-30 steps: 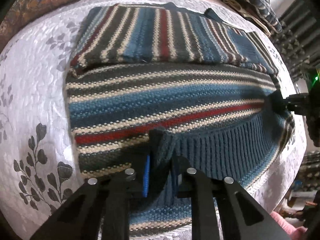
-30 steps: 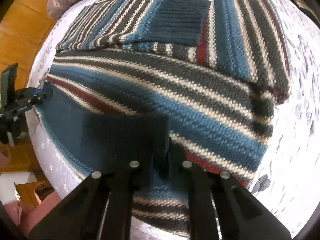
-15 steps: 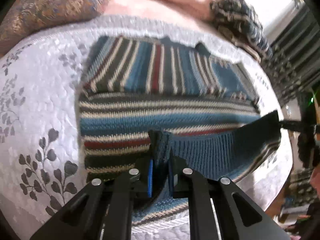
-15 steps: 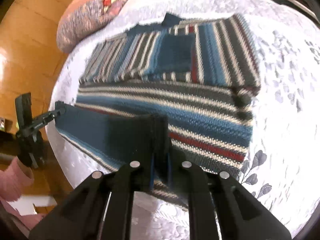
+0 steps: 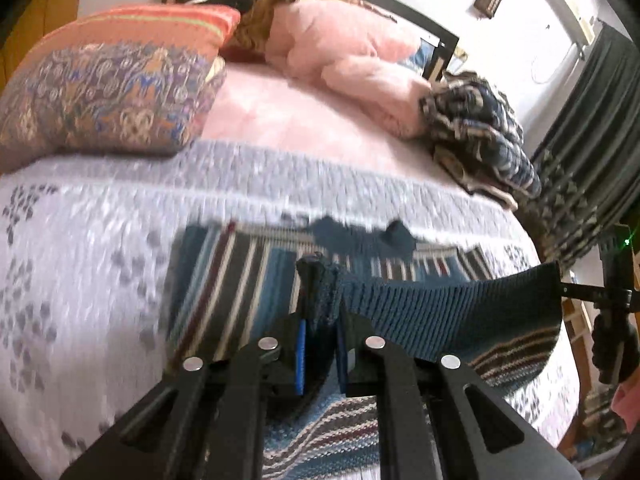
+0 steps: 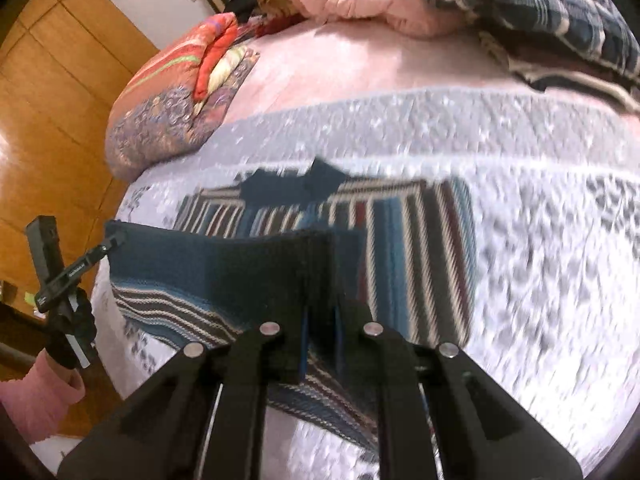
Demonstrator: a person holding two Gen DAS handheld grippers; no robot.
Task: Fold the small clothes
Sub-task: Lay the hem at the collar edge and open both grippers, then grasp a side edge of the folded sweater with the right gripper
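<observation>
While both tongs (image 5: pixel 320 320) pinch the sweater (image 6: pixel 420 240), pillows (image 5: pixel 108 80) seemingly lie well beyond.

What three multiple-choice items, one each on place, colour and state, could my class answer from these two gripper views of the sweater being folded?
1. Where does the patterned pillow lie?
A. at the head of the bed
B. on the floor
C. on the sweater

2. What colour is the ribbed hem of the striped sweater?
A. pink
B. dark blue
C. yellow

3. How is the hem held?
A. lying flat
B. by one gripper
C. lifted by the left gripper and right gripper

Key: 1 A, it lies beyond the sweater beside the pink bedding; 2 B, the ribbing is navy; 3 C, it spans taut between both.
</observation>
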